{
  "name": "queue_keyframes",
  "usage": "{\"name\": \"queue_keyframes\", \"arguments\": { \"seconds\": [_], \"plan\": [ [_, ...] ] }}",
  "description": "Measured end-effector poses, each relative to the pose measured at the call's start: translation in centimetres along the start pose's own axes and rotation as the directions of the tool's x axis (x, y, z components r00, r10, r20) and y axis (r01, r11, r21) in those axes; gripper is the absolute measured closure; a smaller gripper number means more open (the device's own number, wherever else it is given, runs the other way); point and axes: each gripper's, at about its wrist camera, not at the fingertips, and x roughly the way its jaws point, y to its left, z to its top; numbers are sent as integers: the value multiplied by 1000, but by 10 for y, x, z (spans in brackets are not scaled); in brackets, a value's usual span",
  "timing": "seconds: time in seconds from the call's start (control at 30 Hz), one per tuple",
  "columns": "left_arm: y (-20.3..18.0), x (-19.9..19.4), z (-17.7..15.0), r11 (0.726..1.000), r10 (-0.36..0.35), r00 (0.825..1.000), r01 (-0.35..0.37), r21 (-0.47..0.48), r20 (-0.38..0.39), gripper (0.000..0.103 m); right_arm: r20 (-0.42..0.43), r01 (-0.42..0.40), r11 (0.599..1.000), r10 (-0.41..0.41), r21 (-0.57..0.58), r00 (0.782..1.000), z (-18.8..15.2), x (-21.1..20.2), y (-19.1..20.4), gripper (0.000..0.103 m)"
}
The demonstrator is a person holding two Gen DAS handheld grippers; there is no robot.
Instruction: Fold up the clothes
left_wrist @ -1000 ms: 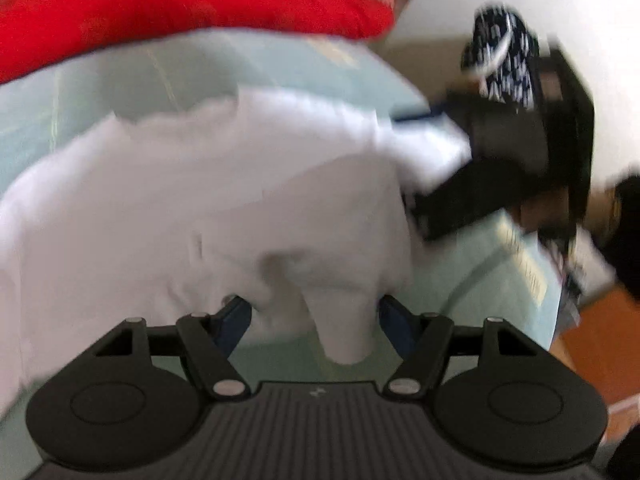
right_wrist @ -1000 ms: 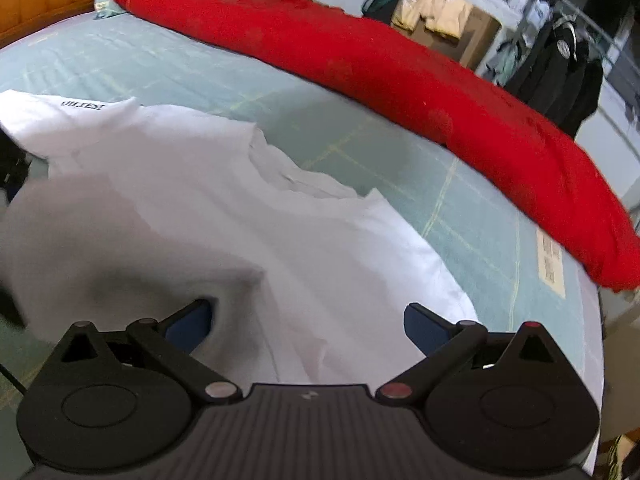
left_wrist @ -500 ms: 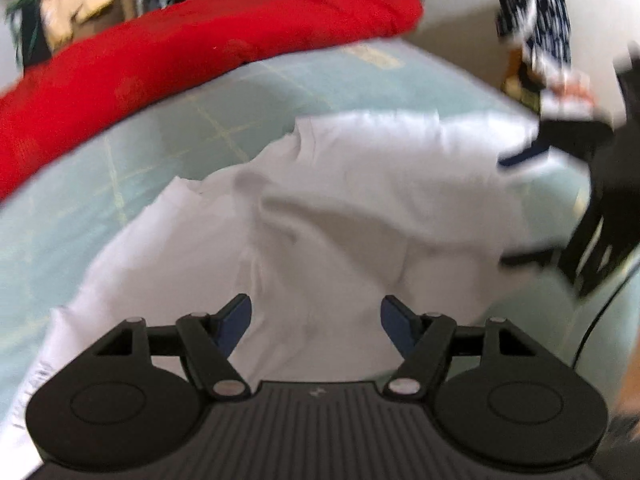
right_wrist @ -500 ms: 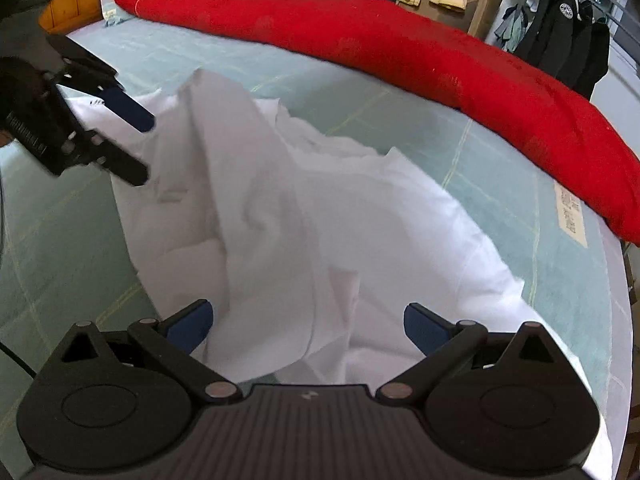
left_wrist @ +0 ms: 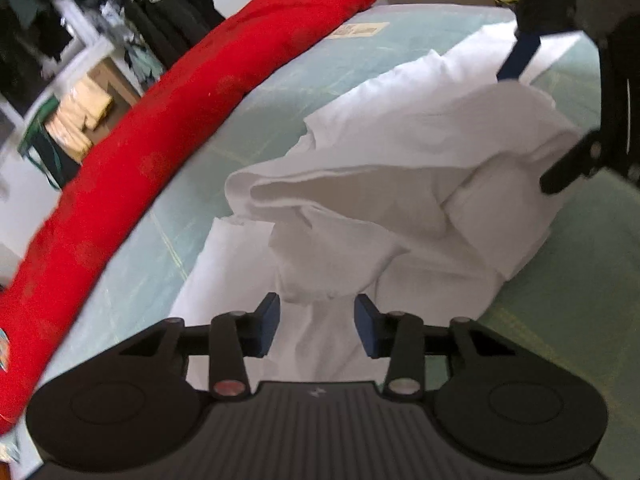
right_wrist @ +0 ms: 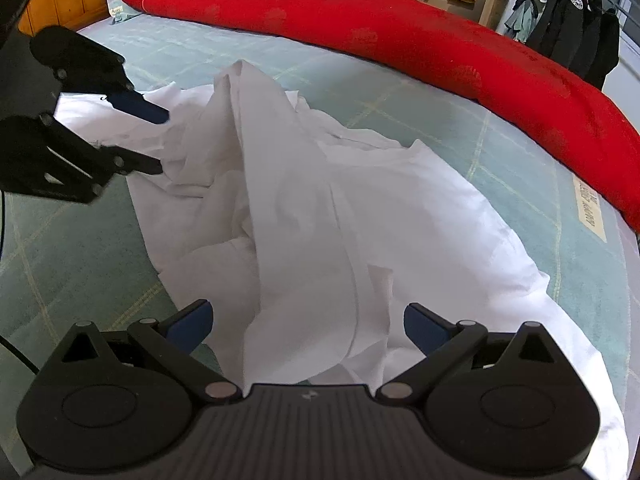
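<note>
Garment [right_wrist: 320,208]: lies bunched on the bed [right_wrist: 80,248], mid-mattress.
Rolled quilt [right_wrist: 400,28]: along the bed's far edge, behind the garment, apart from it.
Left gripper [left_wrist: 316,322]: at the garment's left end, cloth between its closing jaws.
Right gripper [right_wrist: 308,322]: over the garment's near edge.
Hanging jackets [right_wrist: 576,20]: beyond the quilt.

Both claws are matte black: the left claw [left_wrist: 316,326] and right claw [right_wrist: 306,322] carry blue finger pads [left_wrist: 267,325], silver pivot screws [right_wrist: 220,391], round side discs, ribbed centre plates.
</note>
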Motion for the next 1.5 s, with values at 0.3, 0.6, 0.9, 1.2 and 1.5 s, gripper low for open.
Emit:
{"name": "queue_keyframes", "arguments": {
  "seconds": [0.3,0.6,0.9,1.2,1.5],
  "plan": [
    [-45,16,0,954,158,977,-189,233,144,58,-3,-10,1000,11,28,1000,-1,4,-1,0],
    [-56,35,12,911,164,957,-240,335,238,58,-6,-18,999,18,35,1000,1,6,-3,0],
    [-42,61,20,925,155,971,-208,319,183,78,-14,-27,999,28,47,1000,1,11,-6,0],
    [-21,41,14,968,119,985,-143,207,125,99,-5,-44,998,45,35,999,2,5,-8,0],
    [24,1,1,992,83,994,-89,85,68,99,57,48,990,-40,-135,998,13,-5,12,0]
  ]
}}
